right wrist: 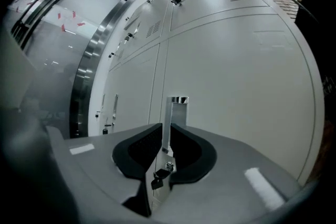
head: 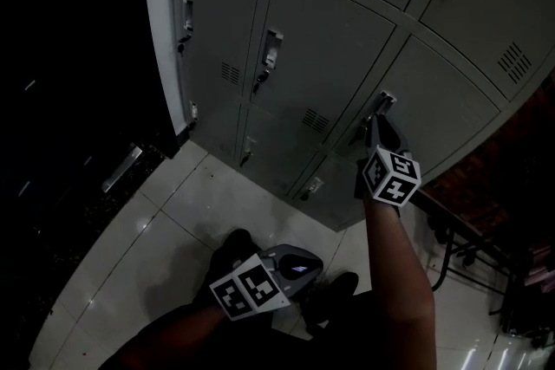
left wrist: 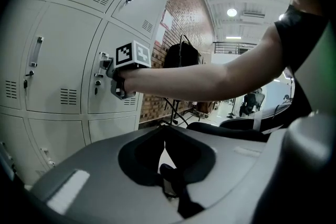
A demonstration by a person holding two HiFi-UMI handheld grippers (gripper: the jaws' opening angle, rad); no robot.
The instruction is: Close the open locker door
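Locker bank (head: 347,39); handle (right wrist: 176,107) between right gripper (right wrist: 167,136) jaws

No legible text, no readable labels, numbers or signs anywhere

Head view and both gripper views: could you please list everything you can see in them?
Lockers: one bank, several doors, grey, in front of the person.
Door handle: one, silver metal, between the right gripper's fingers.
Floor tiles: many, pale and glossy, below the lockers.
Brick wall: one, reddish brown, to the right of the lockers.
Bag on a stand: one, black, beside the brick wall.
Ceiling lights: two, white and round, overhead.
Right arm: one, bare, reaching to the lockers.
Right gripper: one, grey, fingers closed on the door handle.
Left gripper: one, grey, held low, fingers together with nothing between them.
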